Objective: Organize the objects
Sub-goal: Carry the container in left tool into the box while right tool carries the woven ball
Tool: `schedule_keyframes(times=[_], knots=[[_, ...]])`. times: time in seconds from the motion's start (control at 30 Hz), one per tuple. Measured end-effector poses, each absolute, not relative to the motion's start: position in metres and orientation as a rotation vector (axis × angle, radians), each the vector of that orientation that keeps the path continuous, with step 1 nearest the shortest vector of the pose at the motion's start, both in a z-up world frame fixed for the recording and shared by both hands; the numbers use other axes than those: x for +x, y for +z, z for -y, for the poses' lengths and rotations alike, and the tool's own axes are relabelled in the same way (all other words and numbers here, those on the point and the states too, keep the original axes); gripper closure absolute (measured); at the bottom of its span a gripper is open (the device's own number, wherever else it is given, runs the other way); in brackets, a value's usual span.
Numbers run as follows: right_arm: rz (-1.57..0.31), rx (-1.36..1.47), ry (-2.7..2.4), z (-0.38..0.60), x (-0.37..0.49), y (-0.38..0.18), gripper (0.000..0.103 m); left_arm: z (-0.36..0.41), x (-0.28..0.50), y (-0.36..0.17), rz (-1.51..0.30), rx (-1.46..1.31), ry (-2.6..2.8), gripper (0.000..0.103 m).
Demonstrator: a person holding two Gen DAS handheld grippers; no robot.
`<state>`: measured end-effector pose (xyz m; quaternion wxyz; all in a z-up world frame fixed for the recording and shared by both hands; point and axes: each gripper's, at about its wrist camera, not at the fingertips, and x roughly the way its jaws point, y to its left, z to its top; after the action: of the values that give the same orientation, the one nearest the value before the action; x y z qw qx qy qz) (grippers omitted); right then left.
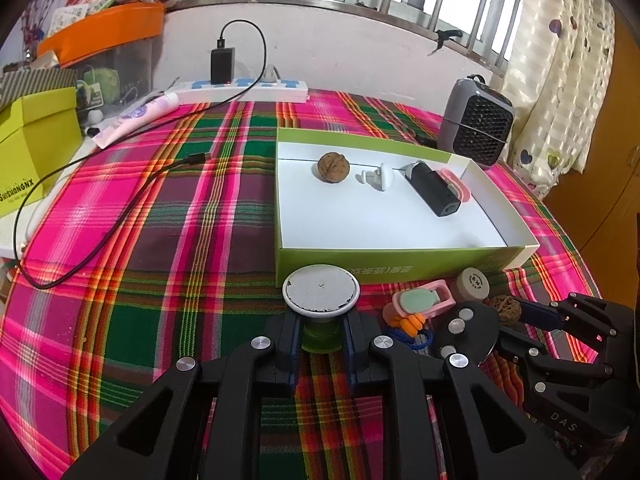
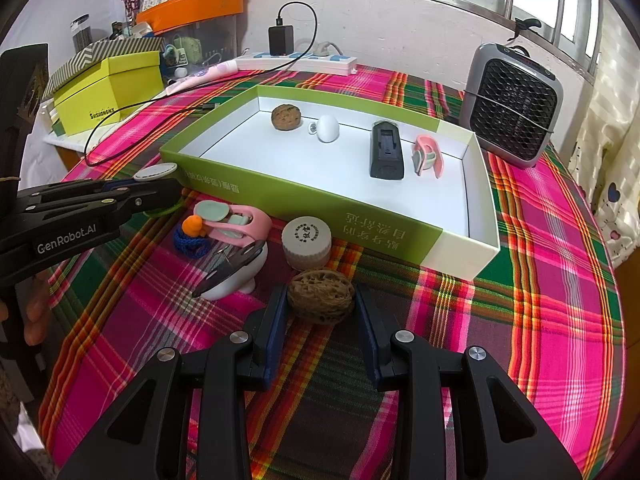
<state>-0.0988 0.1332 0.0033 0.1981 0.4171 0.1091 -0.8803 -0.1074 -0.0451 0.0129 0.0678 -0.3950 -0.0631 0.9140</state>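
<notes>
My left gripper (image 1: 320, 340) is shut on the green stem of a white round-topped hook (image 1: 321, 291), just in front of the green box (image 1: 384, 270). It also shows in the right wrist view (image 2: 160, 196). My right gripper (image 2: 322, 312) is open around a walnut (image 2: 321, 297) on the cloth; the jaws stand beside it without pressing. The box (image 2: 304, 200) holds a walnut (image 2: 285, 117), a white hook (image 2: 327, 128), a black device (image 2: 386, 154) and a pink clip (image 2: 428, 156). Outside lie a pink clip (image 2: 234, 224), a white cap (image 2: 306, 242) and a white hook (image 2: 236, 272).
A grey fan heater (image 2: 514, 106) stands behind the box at right. A yellow-green shoebox (image 2: 108, 88), an orange-lidded bin (image 2: 192, 8), a power strip (image 2: 296, 62) with charger and black cable (image 1: 100, 196) are at the back left. Plaid cloth covers the table.
</notes>
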Motion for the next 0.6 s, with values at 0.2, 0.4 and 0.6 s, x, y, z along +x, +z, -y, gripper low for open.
schedule_keyframes(times=[0.2, 0.4, 0.6], knots=[[-0.301, 1.168, -2.463, -0.1335, -0.0989, 0.0035, 0.069, 0.0456, -0.1064, 0.0141, 0.189, -1.189, 2.758, 0.088], [-0.284, 1.169, -2.464, -0.1354, -0.0972, 0.0044, 0.069, 0.0449, -0.1062, 0.0142, 0.189, -1.188, 2.758, 0.088], [-0.259, 1.156, -2.479, -0.1408, -0.0976, 0.0086, 0.069, 0.0465, -0.1011, 0.0201, 0.184, -1.167, 2.768, 0.088]])
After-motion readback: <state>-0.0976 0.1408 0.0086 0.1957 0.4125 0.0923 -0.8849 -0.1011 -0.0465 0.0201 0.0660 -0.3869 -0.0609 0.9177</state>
